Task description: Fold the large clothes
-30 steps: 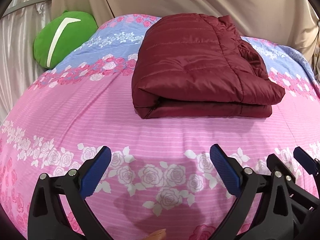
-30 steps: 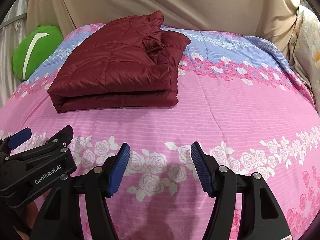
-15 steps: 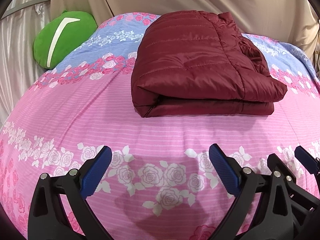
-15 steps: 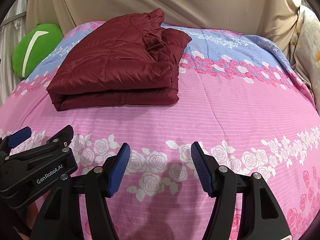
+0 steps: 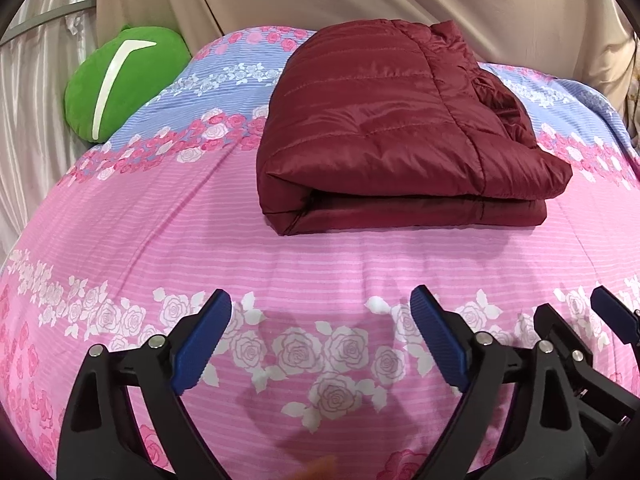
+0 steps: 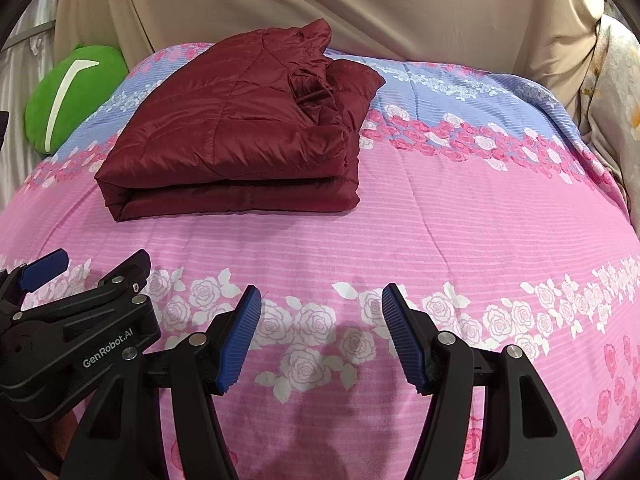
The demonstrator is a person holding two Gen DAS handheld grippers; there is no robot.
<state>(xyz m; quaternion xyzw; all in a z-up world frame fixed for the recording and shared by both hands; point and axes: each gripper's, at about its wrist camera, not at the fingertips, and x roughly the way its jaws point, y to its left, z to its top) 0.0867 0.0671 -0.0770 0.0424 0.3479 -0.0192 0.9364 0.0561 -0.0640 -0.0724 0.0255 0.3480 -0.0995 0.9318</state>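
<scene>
Jacket [image 5: 384,132]: maroon, quilted, folded into a thick rectangular stack. It lies on the bed [image 5: 160,240], on the far half, where the pink band of the cover meets the blue one. In the left wrist view it sits at about 12 to 1 o'clock from the claws, its long axis running left to right, with the doubled fold edge facing the camera. The bunched collar end lies along its right side, toward 2 o'clock. In the right wrist view the same stack [image 6: 240,128] sits at about 11 o'clock, the collar end pointing away toward the backdrop.

Left claw [image 5: 320,340]: jaws closing but wide apart, nothing between them, only the rose-printed cover beneath. It is well short of the jacket.

Right claw [image 6: 320,336]: released, jaws parted with nothing between them, above the white rose band and clear of the jacket. The left claw's body shows at 9 o'clock in this view.

Cushion [image 5: 120,84]: green with a white stripe, at the bed's far left corner, apart from the jacket.

Backdrop [image 6: 360,4]: beige draped cloth behind the bed.
</scene>
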